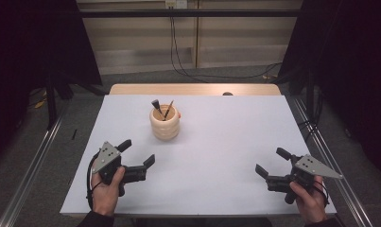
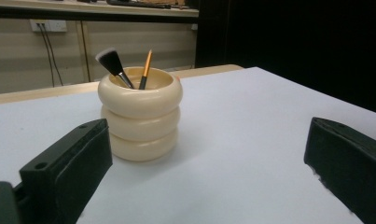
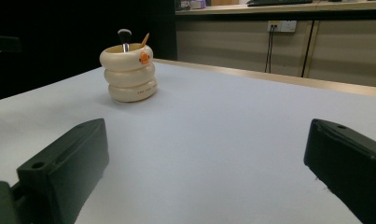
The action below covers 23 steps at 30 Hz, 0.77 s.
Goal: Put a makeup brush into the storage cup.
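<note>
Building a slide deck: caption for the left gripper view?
Open hand-held gripper faces a cream ringed holder holding a makeup brush and a pencil.

Pot (image 2: 140, 114) hides the 2 brushes' (image 2: 112, 63) lower ends.

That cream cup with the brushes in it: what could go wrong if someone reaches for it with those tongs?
1. The cup is tall and stands free on the table; a sideways nudge might tip or slide it.
2. The black-tipped brush and the orange-handled one lean loosely inside, so gripping one could drag the cup or knock the other out.
3. Both the left tongs and the right tongs are open and far off.
</note>
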{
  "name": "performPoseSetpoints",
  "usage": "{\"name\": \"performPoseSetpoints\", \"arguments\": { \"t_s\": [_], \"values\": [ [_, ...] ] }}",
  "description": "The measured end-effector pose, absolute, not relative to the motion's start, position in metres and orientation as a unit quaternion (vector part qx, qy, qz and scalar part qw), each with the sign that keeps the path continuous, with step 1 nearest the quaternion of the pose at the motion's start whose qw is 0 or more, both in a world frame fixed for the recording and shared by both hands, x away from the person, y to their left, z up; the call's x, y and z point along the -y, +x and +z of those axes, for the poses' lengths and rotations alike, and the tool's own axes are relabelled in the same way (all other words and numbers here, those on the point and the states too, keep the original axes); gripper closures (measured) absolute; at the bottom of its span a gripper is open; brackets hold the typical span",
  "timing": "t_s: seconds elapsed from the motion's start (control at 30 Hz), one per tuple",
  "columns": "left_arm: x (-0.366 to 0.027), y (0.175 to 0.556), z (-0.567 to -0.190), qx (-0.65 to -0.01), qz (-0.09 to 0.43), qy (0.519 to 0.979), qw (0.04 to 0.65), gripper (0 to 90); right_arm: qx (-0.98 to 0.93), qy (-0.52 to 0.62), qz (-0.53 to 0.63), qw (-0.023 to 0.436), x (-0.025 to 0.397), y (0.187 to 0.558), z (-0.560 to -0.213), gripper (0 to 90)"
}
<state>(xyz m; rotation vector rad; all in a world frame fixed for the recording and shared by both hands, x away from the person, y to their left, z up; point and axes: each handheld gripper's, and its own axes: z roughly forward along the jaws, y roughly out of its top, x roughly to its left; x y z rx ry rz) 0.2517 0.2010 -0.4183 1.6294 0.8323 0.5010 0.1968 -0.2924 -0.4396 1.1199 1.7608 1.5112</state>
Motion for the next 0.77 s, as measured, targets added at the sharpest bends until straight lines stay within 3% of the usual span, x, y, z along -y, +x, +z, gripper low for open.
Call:
{"name": "performPoseSetpoints", "arguments": {
  "t_s": [0.37,0.77],
  "values": [
    [-0.213,0.230,-0.425,-0.358,0.221,0.709,0.566,1.3,-0.657,0.421,0.557,0.284,0.295,0.195,-0.440,0.0],
    [-0.222,0.228,-0.432,-0.377,0.245,0.688,0.569,1.5,-0.660,0.420,0.556,0.282,0.296,0.194,-0.440,0.0]
  ]
}}
